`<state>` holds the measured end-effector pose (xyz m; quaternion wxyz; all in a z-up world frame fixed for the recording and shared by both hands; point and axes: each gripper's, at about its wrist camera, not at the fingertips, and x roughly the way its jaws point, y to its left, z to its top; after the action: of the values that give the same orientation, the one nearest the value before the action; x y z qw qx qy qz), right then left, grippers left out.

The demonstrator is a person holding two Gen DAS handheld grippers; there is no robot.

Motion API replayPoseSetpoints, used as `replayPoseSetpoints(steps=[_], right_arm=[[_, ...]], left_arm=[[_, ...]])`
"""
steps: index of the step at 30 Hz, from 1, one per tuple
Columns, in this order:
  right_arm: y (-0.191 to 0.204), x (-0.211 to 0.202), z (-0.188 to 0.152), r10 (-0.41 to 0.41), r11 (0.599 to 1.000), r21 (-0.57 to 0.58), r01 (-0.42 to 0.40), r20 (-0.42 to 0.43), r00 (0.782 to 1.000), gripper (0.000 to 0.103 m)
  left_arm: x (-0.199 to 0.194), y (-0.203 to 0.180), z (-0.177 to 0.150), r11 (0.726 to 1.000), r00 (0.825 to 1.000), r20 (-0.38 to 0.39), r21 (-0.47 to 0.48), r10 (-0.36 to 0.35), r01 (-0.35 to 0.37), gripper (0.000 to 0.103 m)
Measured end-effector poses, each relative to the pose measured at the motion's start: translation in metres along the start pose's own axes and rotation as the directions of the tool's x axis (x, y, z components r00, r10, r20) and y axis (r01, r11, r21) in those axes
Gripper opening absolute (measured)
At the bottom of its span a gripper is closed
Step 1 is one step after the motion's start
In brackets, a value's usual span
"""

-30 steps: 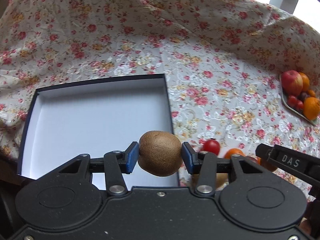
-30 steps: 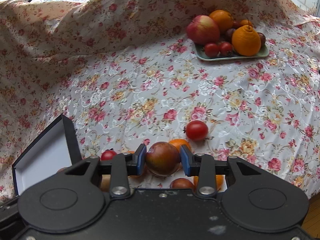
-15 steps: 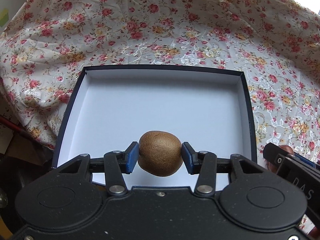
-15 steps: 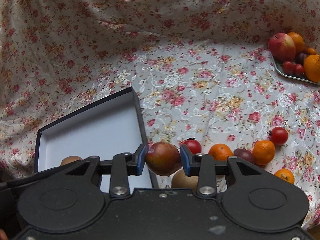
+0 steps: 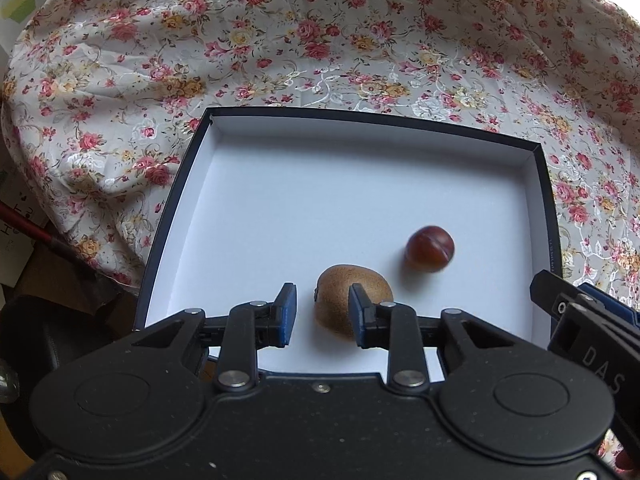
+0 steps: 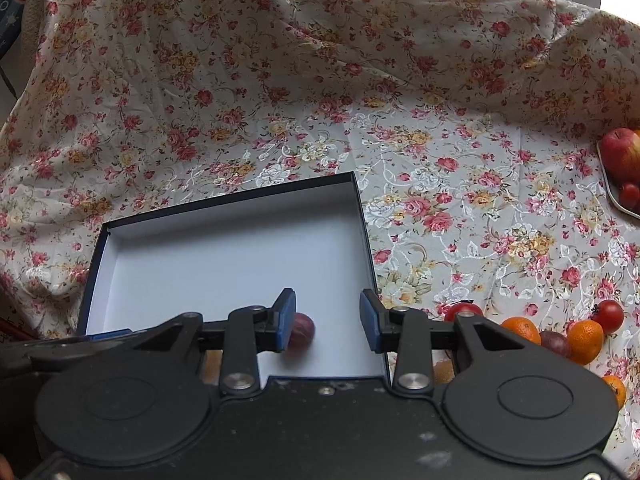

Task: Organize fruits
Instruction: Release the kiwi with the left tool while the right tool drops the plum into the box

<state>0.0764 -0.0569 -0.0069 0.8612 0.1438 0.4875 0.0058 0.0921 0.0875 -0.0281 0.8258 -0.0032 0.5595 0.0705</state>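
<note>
A shallow dark-rimmed box with a white floor (image 5: 360, 200) lies on the floral cloth; it also shows in the right wrist view (image 6: 224, 252). A brown kiwi (image 5: 344, 300) lies on the box floor, partly behind my right finger (image 5: 362, 316). My left gripper (image 5: 322, 314) is open above it and holds nothing. A dark red plum (image 5: 430, 247) lies blurred on the box floor to the kiwi's right; the right wrist view shows it (image 6: 302, 330) too. My right gripper (image 6: 327, 324) is open and empty over the box's near right corner.
Loose fruit lies on the cloth right of the box: a tomato (image 6: 462, 312), another tomato (image 6: 609, 316), oranges (image 6: 585, 340) and a dark plum (image 6: 554, 343). A tray (image 6: 618, 200) at the far right holds an apple (image 6: 622, 154). The right gripper's body (image 5: 588, 320) shows at the right edge.
Both grippers have opened over the box. The kiwi has dropped from the left one and the plum from the right one onto the box floor; the plum looks in motion.
</note>
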Motion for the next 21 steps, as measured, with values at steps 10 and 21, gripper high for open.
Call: replayPoseSetpoints(steps=[10,21], right_arm=[[0.0031,0.0074,-0.0041,0.002,1.000,0.002,-0.002,-0.037,0.999,0.039],[-0.0012,0.0079,-0.0026,-0.005,1.000,0.021,0.006,-0.050,0.999,0.039]], left_arm=[[0.0005,0.0023,0.0000,1.000,1.000,-0.018,-0.005,-0.014,0.014,0.039],[-0.0008,-0.0033,-0.0013,1.000,1.000,-0.022,0.013,-0.017,0.017,0.039]])
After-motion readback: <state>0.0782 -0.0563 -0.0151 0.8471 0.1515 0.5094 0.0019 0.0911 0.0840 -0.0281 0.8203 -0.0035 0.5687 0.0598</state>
